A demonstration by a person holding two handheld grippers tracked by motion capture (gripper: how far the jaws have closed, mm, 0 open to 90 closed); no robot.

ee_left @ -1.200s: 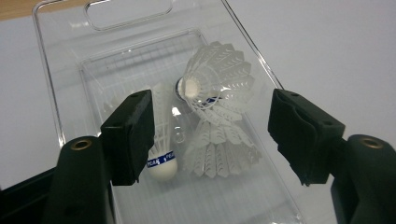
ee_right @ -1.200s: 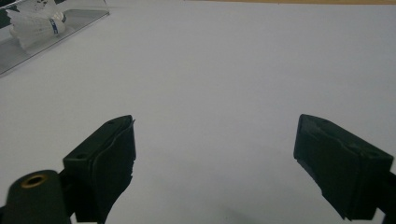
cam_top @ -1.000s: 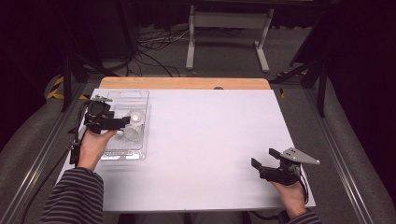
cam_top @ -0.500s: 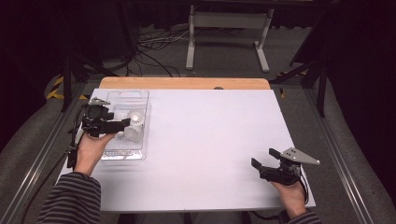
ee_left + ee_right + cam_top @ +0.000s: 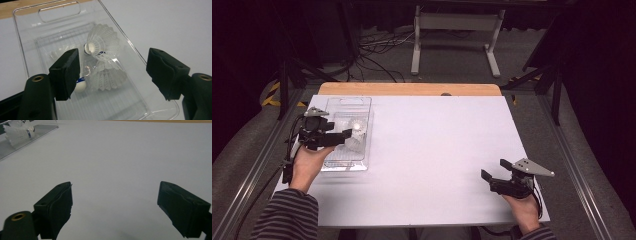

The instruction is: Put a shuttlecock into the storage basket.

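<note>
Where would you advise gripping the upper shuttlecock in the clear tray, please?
Grip the upper shuttlecock by its feather skirt, coming from above. It lies on its side atop another shuttlecock in the clear tray, whose walls block a level approach. The left claw already hangs open over it.

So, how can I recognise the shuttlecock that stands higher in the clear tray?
Look at the clear tray on the table's left side, under the open left gripper. Two white shuttlecocks lie there together. The upper shuttlecock shows its round cork towards the camera; the lower shuttlecock lies sideways.
</note>
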